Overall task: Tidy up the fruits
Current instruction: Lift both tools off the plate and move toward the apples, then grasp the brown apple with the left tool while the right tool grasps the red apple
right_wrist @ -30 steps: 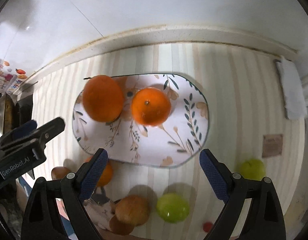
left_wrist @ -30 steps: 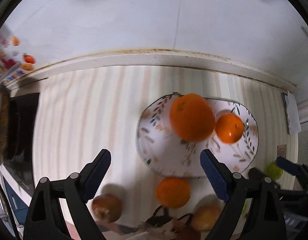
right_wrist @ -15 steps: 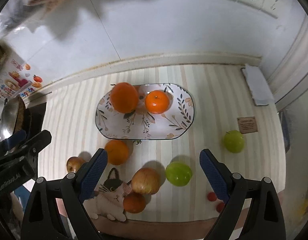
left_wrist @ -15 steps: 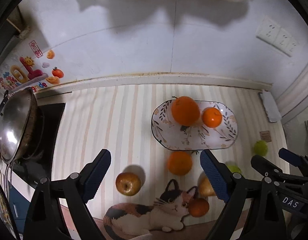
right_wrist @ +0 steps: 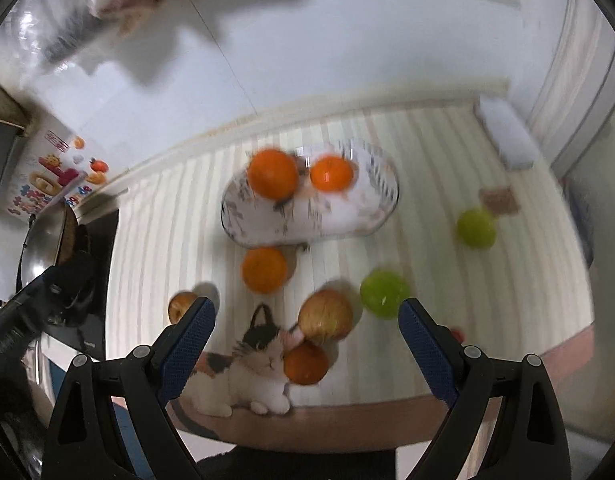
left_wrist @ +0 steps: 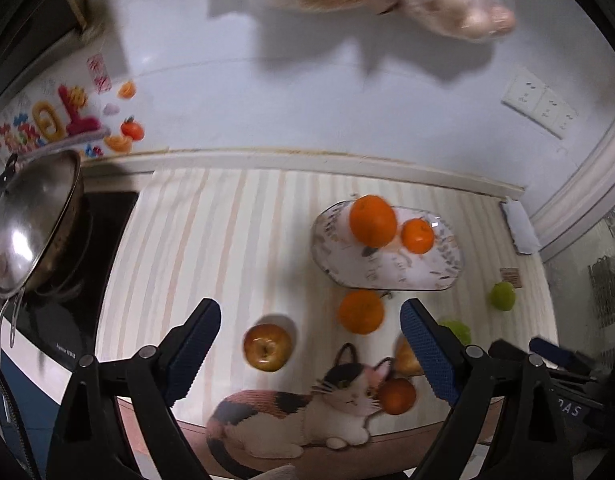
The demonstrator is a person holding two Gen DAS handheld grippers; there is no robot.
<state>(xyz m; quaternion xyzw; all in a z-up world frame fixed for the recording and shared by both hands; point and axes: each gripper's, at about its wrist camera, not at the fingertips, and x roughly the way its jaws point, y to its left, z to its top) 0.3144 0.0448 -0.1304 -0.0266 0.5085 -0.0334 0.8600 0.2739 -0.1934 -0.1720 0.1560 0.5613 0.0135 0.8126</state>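
I see bare striped tabletop (left_wrist: 195,248) left of the plate (left_wrist: 387,268); loose fruit crowds its near side, and a wok (left_wrist: 31,220) blocks the far left.

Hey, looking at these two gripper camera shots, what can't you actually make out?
- Plate pattern, right wrist view: smeared by motion blur.
- Apple beside the cat picture, left wrist view: mostly hidden behind a gripper finger.
- Small red item, right wrist view: too small, partly behind a finger.
- Plastic-wrapped bundle at top, left wrist view: blurred, contents unclear.
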